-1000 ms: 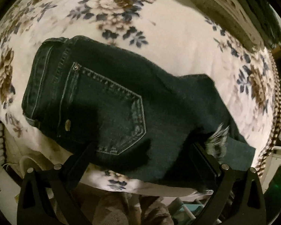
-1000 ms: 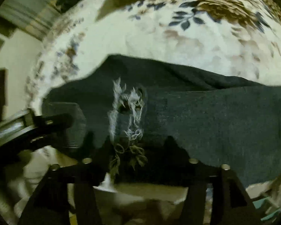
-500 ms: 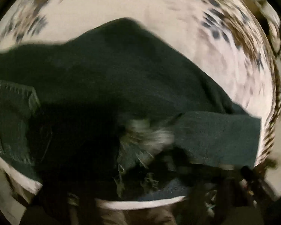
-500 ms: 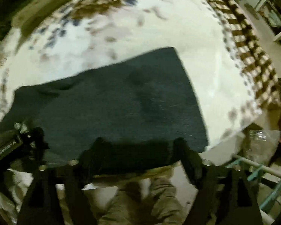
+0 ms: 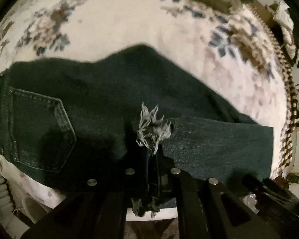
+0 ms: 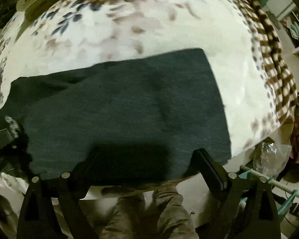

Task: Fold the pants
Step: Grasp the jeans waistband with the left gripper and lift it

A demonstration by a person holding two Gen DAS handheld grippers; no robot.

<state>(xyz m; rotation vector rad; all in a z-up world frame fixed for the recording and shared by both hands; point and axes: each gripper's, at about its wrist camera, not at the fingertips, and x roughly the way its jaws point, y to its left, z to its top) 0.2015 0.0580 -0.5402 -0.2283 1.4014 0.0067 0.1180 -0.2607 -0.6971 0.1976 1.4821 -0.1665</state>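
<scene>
Dark blue jeans [image 5: 113, 103] lie folded on a floral bedspread [image 5: 129, 20], back pocket [image 5: 41, 131] at the left, legs running right. A frayed white rip [image 5: 152, 127] sits at the near edge. My left gripper [image 5: 151, 159] is shut on the jeans at that rip. In the right wrist view the lower leg [image 6: 129, 107] lies flat, its hem at the right. My right gripper [image 6: 145, 163] is open, its fingers [image 6: 209, 165] spread over the near edge of the leg. The left gripper [image 6: 4, 139] shows at the far left there.
The bed's near edge runs just under both grippers. A brown checked blanket [image 6: 273, 59] lies along the bed's right side. A teal rack [image 6: 269, 177] and clutter stand beside the bed at the right. The person's legs [image 6: 149, 215] are below.
My left gripper moved right from the pocket area and closed on the frayed rip. My right gripper moved right along the leg toward the hem and stays open.
</scene>
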